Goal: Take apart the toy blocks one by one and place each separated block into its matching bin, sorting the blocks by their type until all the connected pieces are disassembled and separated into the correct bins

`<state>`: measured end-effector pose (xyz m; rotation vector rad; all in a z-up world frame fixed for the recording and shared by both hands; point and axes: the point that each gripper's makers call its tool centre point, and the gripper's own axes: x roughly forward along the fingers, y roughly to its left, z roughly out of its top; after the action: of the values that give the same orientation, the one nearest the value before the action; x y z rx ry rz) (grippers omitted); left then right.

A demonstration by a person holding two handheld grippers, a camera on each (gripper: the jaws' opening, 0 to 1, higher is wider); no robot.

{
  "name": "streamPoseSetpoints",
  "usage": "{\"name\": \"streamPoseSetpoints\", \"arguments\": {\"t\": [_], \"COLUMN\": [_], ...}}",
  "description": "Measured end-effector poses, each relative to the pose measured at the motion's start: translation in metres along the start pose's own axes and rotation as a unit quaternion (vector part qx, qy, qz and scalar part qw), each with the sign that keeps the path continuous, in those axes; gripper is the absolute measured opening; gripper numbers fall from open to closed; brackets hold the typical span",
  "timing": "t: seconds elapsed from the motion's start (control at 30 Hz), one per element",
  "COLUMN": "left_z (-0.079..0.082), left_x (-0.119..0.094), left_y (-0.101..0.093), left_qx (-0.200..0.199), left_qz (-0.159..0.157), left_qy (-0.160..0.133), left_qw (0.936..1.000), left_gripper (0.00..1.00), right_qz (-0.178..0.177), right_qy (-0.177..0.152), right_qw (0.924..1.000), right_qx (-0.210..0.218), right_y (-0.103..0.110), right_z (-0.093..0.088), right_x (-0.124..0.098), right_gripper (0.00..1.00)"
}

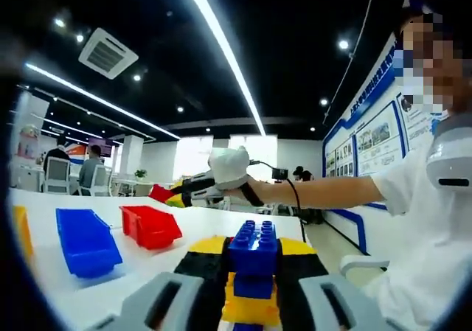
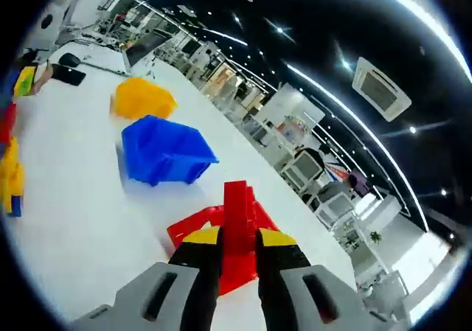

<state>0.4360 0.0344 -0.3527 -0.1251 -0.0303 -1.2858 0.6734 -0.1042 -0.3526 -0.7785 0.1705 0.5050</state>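
The toy blocks [image 1: 253,272] sit between the two jaws of the left gripper [image 1: 253,290] in the left gripper view: a blue block with studs on top, a yellow block under it, joined in one stack. The black and yellow pads press on both sides of the stack, so this claw is clenched on it, and the stack is lifted above the white table [image 1: 110,290].

Behind the stack on the table stand a blue bin [image 1: 87,241] and a red bin [image 1: 151,225], side by side but apart, and the edge of a yellow bin [image 1: 22,231] shows at the far left. Farther off, the person's gloved hand [image 1: 225,170] reaches over the table with the right gripper [image 1: 166,194], which carries something red at its tip.

In the right gripper view, a red block [image 2: 237,224] stands upright between the jaws of the right gripper [image 2: 237,261]. The pads touch its two sides, so this claw is grasping the red block. The block is just above the red bin [image 2: 193,226], whose rim shows behind and to the left of it. Beyond lie the blue bin [image 2: 164,152] and then the yellow bin [image 2: 141,98], all on the white table [image 2: 74,213]. At the left edge more blocks [image 2: 10,170], yellow and red, rest on the table, well apart from the claw.
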Motion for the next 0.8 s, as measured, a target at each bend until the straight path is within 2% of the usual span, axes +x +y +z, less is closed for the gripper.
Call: {"name": "streamPoseSetpoints", "arguments": {"t": [0.2,0.33,0.43,0.53,0.63,0.7,0.73,0.77,0.8], "left_z": [0.0,0.001,0.001,0.001,0.0,0.0,0.001,0.0,0.001], "left_x": [0.0,0.001,0.002,0.002,0.002,0.003,0.003,0.003,0.003], "left_y": [-0.001,-0.001,-0.001,-0.001,-0.001,-0.001,-0.001,-0.002,-0.002], "left_qx": [0.001,0.001,0.004,0.004,0.003,0.004,0.003,0.004,0.004], "left_qz": [-0.003,-0.005,-0.005,-0.006,-0.006,-0.006,-0.007,-0.007,-0.007], "left_qy": [-0.001,0.0,0.002,0.003,0.002,0.002,0.002,0.002,0.002], "left_qw": [1.0,1.0,1.0,1.0,1.0,1.0,1.0,1.0,1.0], "left_gripper": [0.26,0.26,0.26,0.26,0.26,0.26,0.26,0.26,0.26], "right_qz": [0.003,0.004,0.002,0.008,0.009,0.01,0.006,0.01,0.013], "right_qy": [0.041,0.06,0.064,0.078,0.08,0.063,0.054,0.039,0.027], "right_qw": [0.9963,0.9927,0.986,0.9754,0.9704,0.9754,0.9763,0.9761,0.9745], "right_qx": [0.075,0.104,0.154,0.206,0.228,0.211,0.21,0.214,0.222], "right_y": [-0.008,-0.013,-0.015,-0.013,-0.012,-0.013,-0.015,-0.016,-0.016], "right_z": [-0.024,-0.035,-0.038,-0.043,-0.046,-0.042,-0.039,-0.034,-0.029], "right_x": [0.033,0.049,0.058,0.06,0.061,0.061,0.061,0.061,0.061], "right_gripper": [0.18,0.18,0.19,0.19,0.19,0.2,0.26,0.4,0.47]}}
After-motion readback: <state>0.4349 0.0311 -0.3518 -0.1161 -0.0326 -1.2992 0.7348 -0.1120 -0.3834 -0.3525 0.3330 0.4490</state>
